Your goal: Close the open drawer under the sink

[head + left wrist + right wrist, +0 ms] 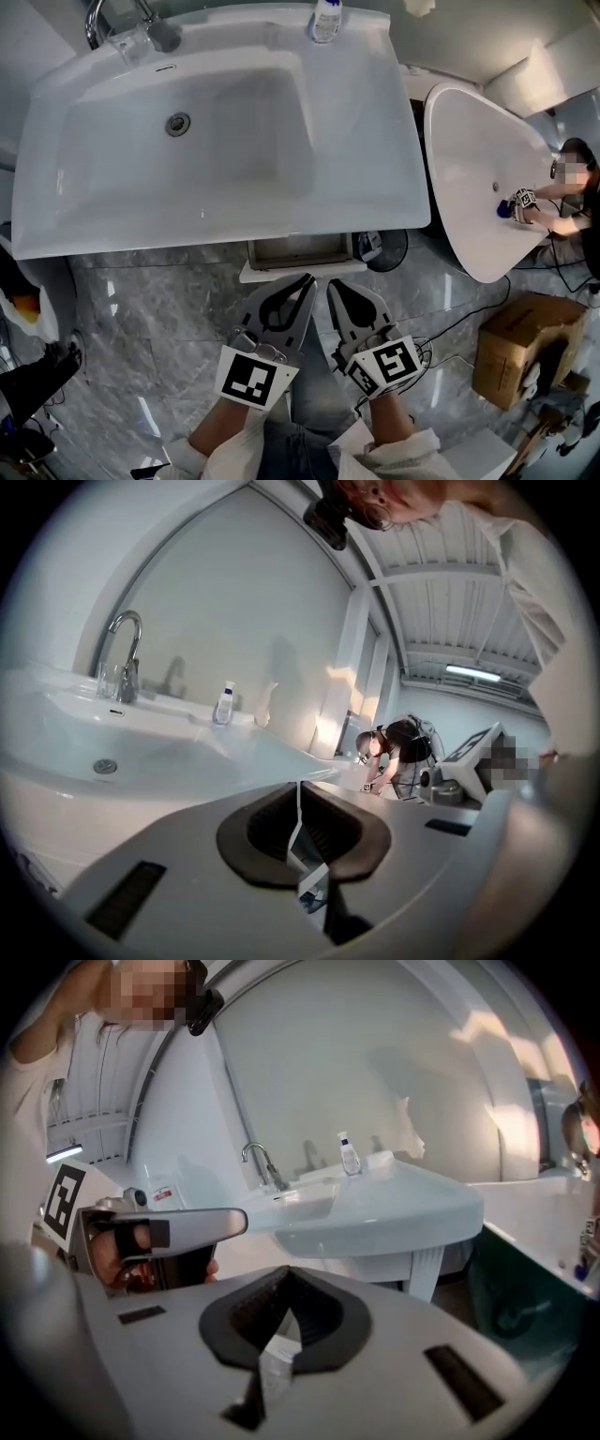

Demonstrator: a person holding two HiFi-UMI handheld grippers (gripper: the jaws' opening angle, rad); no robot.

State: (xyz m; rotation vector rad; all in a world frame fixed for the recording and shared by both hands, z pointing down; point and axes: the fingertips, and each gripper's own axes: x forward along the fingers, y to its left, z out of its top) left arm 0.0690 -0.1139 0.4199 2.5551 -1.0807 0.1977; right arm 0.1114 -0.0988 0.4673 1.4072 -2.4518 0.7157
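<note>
While left tool (306, 280) and right tool (331, 285) sit pinched closed | drawer (300, 251) open under sink (216, 232), just beyond their tips

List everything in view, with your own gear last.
Sink: one, white, above the drawer.
Faucet: one, chrome, sink's back left corner.
Glass: one, clear, beside the faucet.
Bottle: one, clear and blue, sink's back rim.
Drawer: one, white front, open under the sink's front edge.
Bathtub: one, white, right of the sink.
Cardboard box: one, brown, on the floor at lower right.
Other person: one, dark top, leaning over the bathtub.
Left gripper: one, grey, shut and empty, before the drawer.
Right gripper: one, grey, shut and empty, beside it.
</note>
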